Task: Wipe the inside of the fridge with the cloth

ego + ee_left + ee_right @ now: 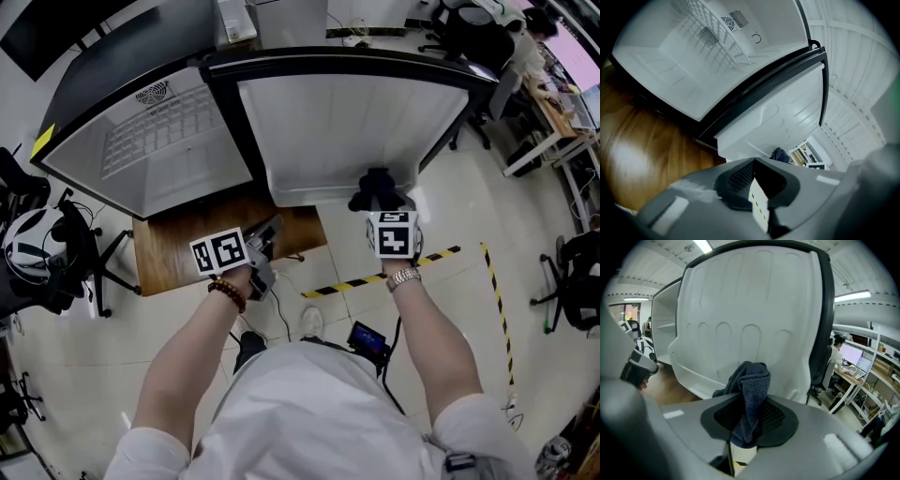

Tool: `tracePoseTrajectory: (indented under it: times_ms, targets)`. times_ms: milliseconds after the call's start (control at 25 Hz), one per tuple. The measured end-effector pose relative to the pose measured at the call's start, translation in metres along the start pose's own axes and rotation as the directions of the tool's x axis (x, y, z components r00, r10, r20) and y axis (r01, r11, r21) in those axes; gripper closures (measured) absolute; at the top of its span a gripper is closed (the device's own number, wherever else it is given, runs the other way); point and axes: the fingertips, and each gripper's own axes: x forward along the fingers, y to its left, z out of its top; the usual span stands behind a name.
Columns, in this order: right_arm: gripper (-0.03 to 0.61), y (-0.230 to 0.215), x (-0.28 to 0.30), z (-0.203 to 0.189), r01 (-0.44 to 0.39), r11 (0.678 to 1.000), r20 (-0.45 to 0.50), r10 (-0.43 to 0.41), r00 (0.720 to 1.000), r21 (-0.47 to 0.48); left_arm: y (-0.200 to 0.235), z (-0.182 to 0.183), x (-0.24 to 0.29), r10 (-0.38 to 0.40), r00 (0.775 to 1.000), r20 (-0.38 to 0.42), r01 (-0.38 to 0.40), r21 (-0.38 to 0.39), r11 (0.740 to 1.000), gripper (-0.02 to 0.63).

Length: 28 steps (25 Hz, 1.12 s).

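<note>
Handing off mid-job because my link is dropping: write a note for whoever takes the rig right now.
Left tool: shut, empty, above the wooden table.
Right tool: shut on the dark cloth, facing the open door's inner liner; whether the cloth touches it cannot be told.
Fridge compartment: open, wire shelf inside.
Done: door open, cloth gripped.
Left: wipe the compartment; whether any part is already wiped cannot be told.
</note>
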Motion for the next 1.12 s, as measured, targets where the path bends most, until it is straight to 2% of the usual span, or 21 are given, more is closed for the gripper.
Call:
tracePoseTrajectory:
  times_ms: [360, 600, 920, 1120]
  targets:
    - [0.488, -0.045, -0.013, -0.010, 0.070, 0.996, 0.007, -0.071, 0.997, 0.050, -0.015, -0.006, 0.007, -0.001, 1.000, -0.007, 0.001, 0.029, 1.000, 0.607]
    - [0.488, -0.051, -0.018, -0.011, 0.067, 0.996, 0.018, -0.068, 0.998, 0.061, -0.023, -0.007, 0.007, 0.005, 1.000, -0.005, -0.005, 0.054, 0.999, 0.607]
    - [0.488, -0.047, -0.032, 0.001, 0.046, 0.998, 0.066, -0.049, 0.997, 0.047, -0.036, 0.006, -0.008, 0.024, 0.999, 0.028, -0.029, 0.173, 0.984, 0.607]
    - [0.488, -0.022, -0.056, 0.024, -0.007, 1.000, 0.147, 0.004, 0.989, 0.021, -0.037, 0.019, -0.031, 0.062, 0.994, 0.090, -0.085, 0.276, 0.958, 0.607]
